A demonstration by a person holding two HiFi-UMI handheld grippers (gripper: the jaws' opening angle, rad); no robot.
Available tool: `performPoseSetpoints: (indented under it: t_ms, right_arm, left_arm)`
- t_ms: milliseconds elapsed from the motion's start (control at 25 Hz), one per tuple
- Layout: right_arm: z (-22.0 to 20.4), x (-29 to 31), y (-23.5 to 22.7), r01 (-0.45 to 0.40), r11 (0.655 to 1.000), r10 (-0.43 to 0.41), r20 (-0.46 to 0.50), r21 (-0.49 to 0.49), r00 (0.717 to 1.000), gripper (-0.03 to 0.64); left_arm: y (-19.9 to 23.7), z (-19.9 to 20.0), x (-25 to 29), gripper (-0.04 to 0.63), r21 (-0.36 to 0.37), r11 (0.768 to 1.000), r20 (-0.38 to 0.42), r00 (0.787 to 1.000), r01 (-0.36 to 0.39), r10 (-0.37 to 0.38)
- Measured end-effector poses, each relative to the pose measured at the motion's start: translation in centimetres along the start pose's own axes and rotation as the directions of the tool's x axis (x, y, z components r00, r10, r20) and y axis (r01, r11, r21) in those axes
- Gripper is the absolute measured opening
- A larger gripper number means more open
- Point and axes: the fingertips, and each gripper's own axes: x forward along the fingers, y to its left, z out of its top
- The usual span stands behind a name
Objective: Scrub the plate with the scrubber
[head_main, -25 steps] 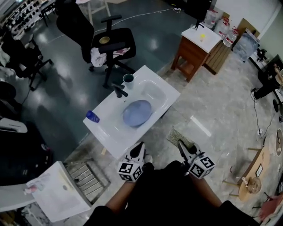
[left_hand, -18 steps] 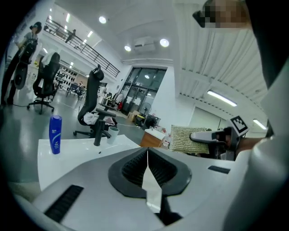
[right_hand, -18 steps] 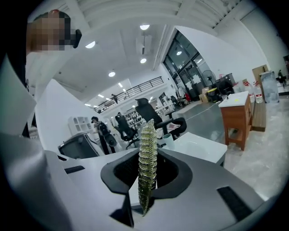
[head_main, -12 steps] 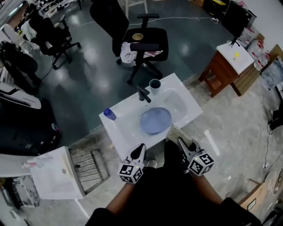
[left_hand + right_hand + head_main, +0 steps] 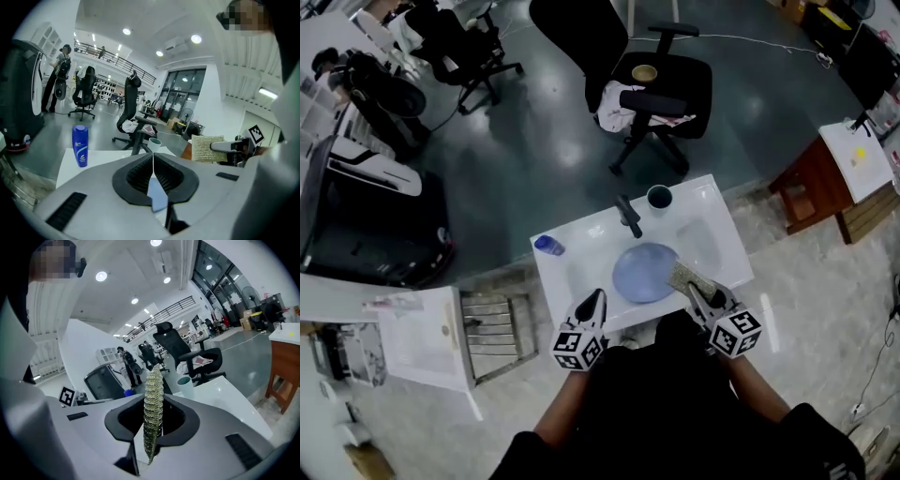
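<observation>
- The right gripper (image 5: pixel 153 434) is clamping the scrubber (image 5: pixel 153 394); the left gripper (image 5: pixel 153 173) is hanging clenched, empty.
- The plate (image 5: pixel 645 272) is lying in the sink (image 5: pixel 572 267), just beside the scrubber.
- This is looking like the approach step; next calls for pressing the scrubber flat onto the plate.

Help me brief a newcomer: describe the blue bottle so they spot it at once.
Find the white sink unit in front of the person. On its left side, apart from the faucet and cup, stands the blue bottle: the only capped, labelled thing, darker than the pale blue plate in the basin.
</observation>
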Motion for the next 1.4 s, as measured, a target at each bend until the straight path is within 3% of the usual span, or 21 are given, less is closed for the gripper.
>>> performPoseSetpoints:
  t_ms: [240, 440, 560, 680, 800, 880, 1000, 1160, 1280, 1400]
  right_arm:
    - [-0.8, 4.0, -2.4, -0.133, 0.991, 0.131, -0.123, -0.012, 0.984, 0.057]
    - [-1.7, 6.6, -4.8, -0.178, 0.984, 0.181, -0.188, 0.033, 0.966, 0.058]
    - [-2.3, 7.6, -6.0, -0.196, 0.979, 0.204, -0.232, 0.057, 0.951, 0.058]
    - [-3.2, 8.3, -6.5, -0.208, 0.977, 0.215, -0.278, 0.056, 0.936, 0.057]
    - [-4.1, 8.7, -7.0, -0.194, 0.979, 0.203, -0.311, 0.060, 0.929, 0.058]
    - [-4.7, 8.9, -7.1, -0.173, 0.983, 0.185, -0.326, 0.065, 0.927, 0.057]
    - [-5.1, 8.9, -6.8, -0.133, 0.987, 0.154, -0.334, 0.084, 0.930, 0.058]
    - [-5.6, 9.3, -6.4, -0.111, 0.990, 0.136, -0.353, 0.091, 0.926, 0.058]
    - [-6.5, 9.3, -6.5, -0.088, 0.991, 0.120, -0.368, 0.101, 0.922, 0.058]
    - [-6.9, 9.1, -6.5, -0.067, 0.992, 0.103, -0.376, 0.108, 0.921, 0.058]
  left_arm:
    - [1.4, -3.4, 3.3, 0.007, -0.125, 0.989, -0.134, 0.989, -0.083, 0.066]
    - [4.3, -7.1, 6.4, 0.016, -0.151, 0.972, -0.259, 0.956, -0.180, 0.137]
    - [6.0, -9.3, 8.3, 0.092, -0.222, 0.945, -0.320, 0.934, -0.239, 0.161]
    - [7.4, -11.3, 10.4, 0.111, -0.315, 0.911, -0.364, 0.920, -0.267, 0.144]
    - [8.6, -15.5, 12.1, 0.158, -0.428, 0.847, -0.487, 0.870, -0.315, 0.077]
    - [9.4, -18.3, 12.7, 0.176, -0.456, 0.815, -0.556, 0.830, -0.357, 0.052]
    - [10.7, -21.2, 13.3, 0.192, -0.447, 0.801, -0.630, 0.776, -0.399, 0.035]
    - [11.2, -24.3, 14.4, 0.225, -0.501, 0.767, -0.695, 0.714, -0.402, -0.079]
    - [11.1, -26.0, 15.0, 0.224, -0.545, 0.737, -0.714, 0.682, -0.399, -0.159]
    - [10.9, -27.0, 15.1, 0.222, -0.574, 0.715, -0.716, 0.669, -0.399, -0.202]
